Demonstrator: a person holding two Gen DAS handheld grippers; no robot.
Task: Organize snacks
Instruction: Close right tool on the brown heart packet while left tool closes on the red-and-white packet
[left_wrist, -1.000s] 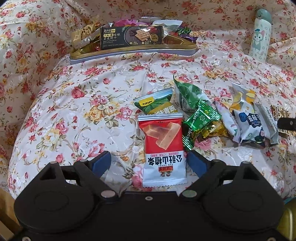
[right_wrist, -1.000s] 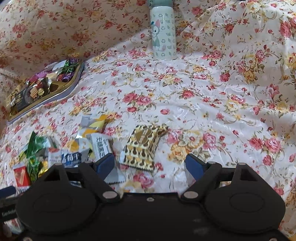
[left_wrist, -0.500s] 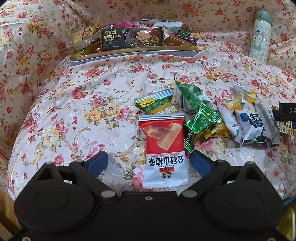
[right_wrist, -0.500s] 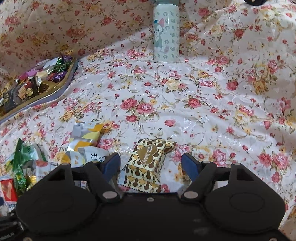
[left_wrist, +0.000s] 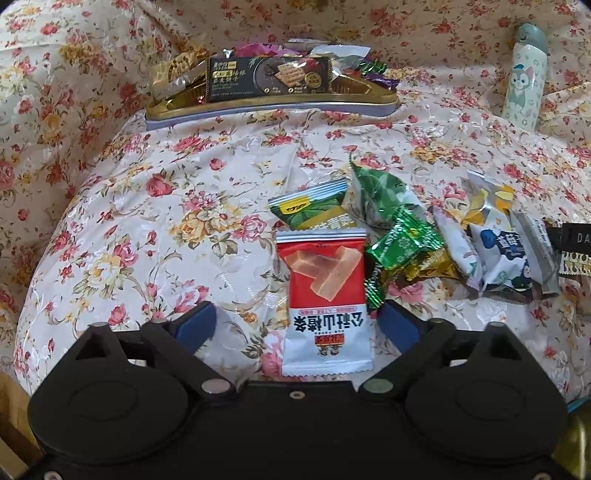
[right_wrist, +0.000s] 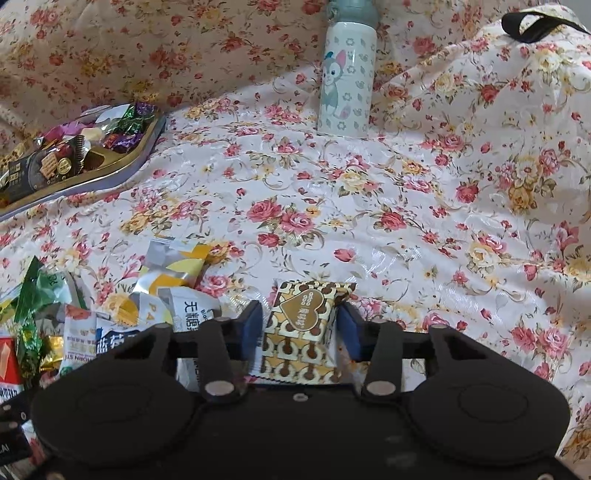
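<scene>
The right gripper (right_wrist: 300, 325) has its blue-padded fingers (right_wrist: 252, 325) drawn in against both sides of a gold-and-brown patterned snack packet with a heart label (right_wrist: 301, 330), pinching it where it lies on the shiny floral-print tablecloth (right_wrist: 369, 206). The left gripper (left_wrist: 297, 326) is spread wide, one pad on either side of the lower half of a red-and-white plastic snack pouch printed with orange strips (left_wrist: 325, 295); neither pad touches it.

Taking that red-and-white pouch as the landmark: a green-and-yellow sachet (left_wrist: 314, 212) sits just behind it, its lower edge tucked under the pouch's top seal. A shiny green foil candy wrapper (left_wrist: 400, 245) lies just to its right, and a larger green-and-white crumpled bag (left_wrist: 380, 195) is behind that. Further right is a cluster of white, blue and yellow packets (left_wrist: 495, 236) (several overlapping).

Well behind the pouch, a gold oval metal tray (left_wrist: 273, 105) holds a dark biscuit box (left_wrist: 269, 79) and assorted wrapped sweets. Far behind and to the right stands a pale cartoon-cat water bottle with a grey-green cap (left_wrist: 526, 77), upright.
</scene>
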